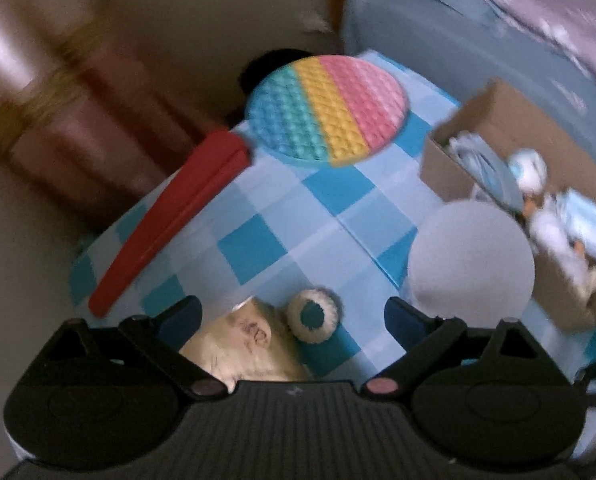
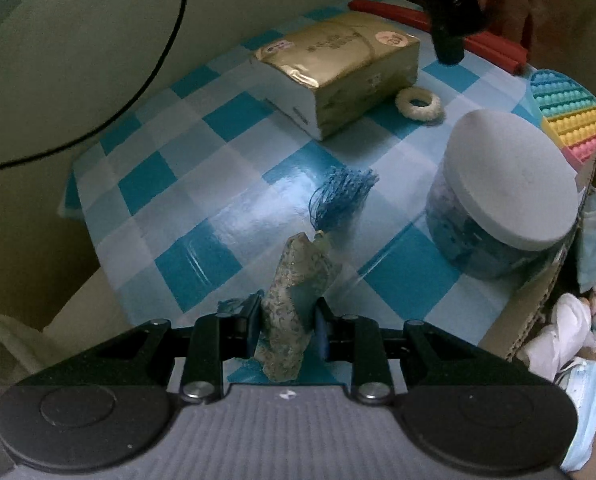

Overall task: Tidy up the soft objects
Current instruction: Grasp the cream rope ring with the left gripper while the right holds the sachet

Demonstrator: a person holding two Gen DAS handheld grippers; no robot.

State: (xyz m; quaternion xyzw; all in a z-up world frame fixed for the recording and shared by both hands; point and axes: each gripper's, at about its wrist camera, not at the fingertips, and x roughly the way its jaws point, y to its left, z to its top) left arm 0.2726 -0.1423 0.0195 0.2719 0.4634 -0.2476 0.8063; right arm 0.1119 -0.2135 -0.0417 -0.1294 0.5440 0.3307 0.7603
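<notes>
My right gripper (image 2: pixel 285 326) is shut on a patterned fabric sachet (image 2: pixel 294 300) with a blue tassel (image 2: pixel 343 196), held above the checked table (image 2: pixel 218 208). My left gripper (image 1: pixel 292 320) is open above the gold tissue pack (image 1: pixel 242 344), which also shows in the right wrist view (image 2: pixel 337 76). A fuzzy white ring (image 1: pixel 313 314) lies beside the pack and shows again in the right wrist view (image 2: pixel 419 104). A cardboard box (image 1: pixel 497 152) at the right holds plush toys (image 1: pixel 553 224) and masks; it also shows in the right wrist view (image 2: pixel 537 300).
A grey-lidded jar (image 2: pixel 509 196) stands by the box, seen too in the left wrist view (image 1: pixel 471 256). A round rainbow pop mat (image 1: pixel 327 106) and a red strip (image 1: pixel 170 216) lie at the table's edges. The left gripper's dark body (image 2: pixel 449 4) hangs over the far side.
</notes>
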